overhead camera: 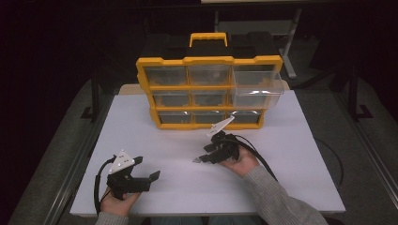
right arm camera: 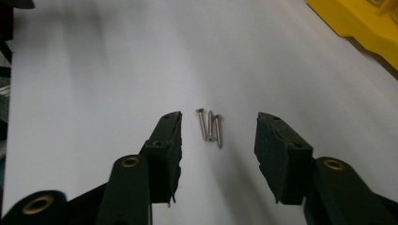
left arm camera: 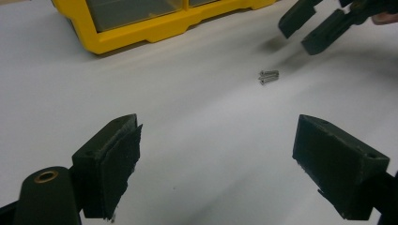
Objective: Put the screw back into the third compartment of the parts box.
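Right gripper (right arm camera: pixel 218 136) half open, empty, straddling three small silver screws (right arm camera: pixel 210 127); long axes parallel to jaws, still untouched.

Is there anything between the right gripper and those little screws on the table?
Nothing visible. The screws lie bare on the white table, just ahead of the right gripper, whose jaws stand apart on either side of them without touching.
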`<state>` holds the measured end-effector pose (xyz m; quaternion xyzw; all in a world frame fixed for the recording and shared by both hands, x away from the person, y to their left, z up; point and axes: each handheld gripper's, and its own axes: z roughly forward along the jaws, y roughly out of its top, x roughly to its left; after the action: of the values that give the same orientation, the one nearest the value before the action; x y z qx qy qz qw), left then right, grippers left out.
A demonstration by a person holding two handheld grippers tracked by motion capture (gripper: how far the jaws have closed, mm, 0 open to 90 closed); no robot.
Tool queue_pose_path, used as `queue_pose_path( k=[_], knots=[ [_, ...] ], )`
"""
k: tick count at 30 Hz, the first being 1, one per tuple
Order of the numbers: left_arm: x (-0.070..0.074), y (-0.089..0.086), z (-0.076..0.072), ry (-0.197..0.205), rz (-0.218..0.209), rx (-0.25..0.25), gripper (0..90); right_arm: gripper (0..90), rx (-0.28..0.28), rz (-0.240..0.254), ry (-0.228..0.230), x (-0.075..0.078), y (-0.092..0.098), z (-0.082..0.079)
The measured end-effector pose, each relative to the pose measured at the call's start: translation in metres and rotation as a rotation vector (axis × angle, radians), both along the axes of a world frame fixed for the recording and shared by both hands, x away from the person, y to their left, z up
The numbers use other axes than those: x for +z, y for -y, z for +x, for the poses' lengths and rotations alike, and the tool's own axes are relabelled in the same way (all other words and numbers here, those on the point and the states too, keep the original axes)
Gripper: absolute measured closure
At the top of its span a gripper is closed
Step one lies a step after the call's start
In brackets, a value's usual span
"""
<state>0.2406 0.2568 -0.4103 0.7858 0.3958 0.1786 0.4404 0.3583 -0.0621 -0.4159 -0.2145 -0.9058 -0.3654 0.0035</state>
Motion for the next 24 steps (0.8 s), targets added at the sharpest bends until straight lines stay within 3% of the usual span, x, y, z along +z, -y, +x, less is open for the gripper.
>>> queue_pose_path(
  k=[1, 4, 6, 11, 13, 24],
  knots=[
    [0.000, 0.000, 0.000, -0.002, 0.000, 0.000, 14.6, 54.5, -0.006, -0.002, -0.014, 0.000, -0.002, 0.000],
    [0.000, -0.001, 0.000, -0.004, -0.001, 0.001, 14.6, 59.3, 0.017, -0.006, 0.004, -0.002, -0.010, 0.006],
    [0.000, 0.000, 0.000, -0.002, 0.000, -0.001, 14.6, 64.7, 0.018, -0.025, -0.016, -0.004, -0.016, 0.010],
    [0.001, 0.000, 0.001, 0.005, 0.020, -0.014, 14.6, 72.1, 0.041, -0.059, -0.015, -0.011, -0.024, 0.014],
    [0.000, 0.000, 0.000, 0.000, 0.000, -0.004, 14.6, 73.8, 0.050, -0.062, -0.013, -0.015, -0.026, 0.016],
    [0.000, 0.000, -0.001, -0.001, -0.010, 0.001, 14.6, 80.7, 0.061, -0.098, 0.001, -0.022, -0.028, 0.019]
  ],
)
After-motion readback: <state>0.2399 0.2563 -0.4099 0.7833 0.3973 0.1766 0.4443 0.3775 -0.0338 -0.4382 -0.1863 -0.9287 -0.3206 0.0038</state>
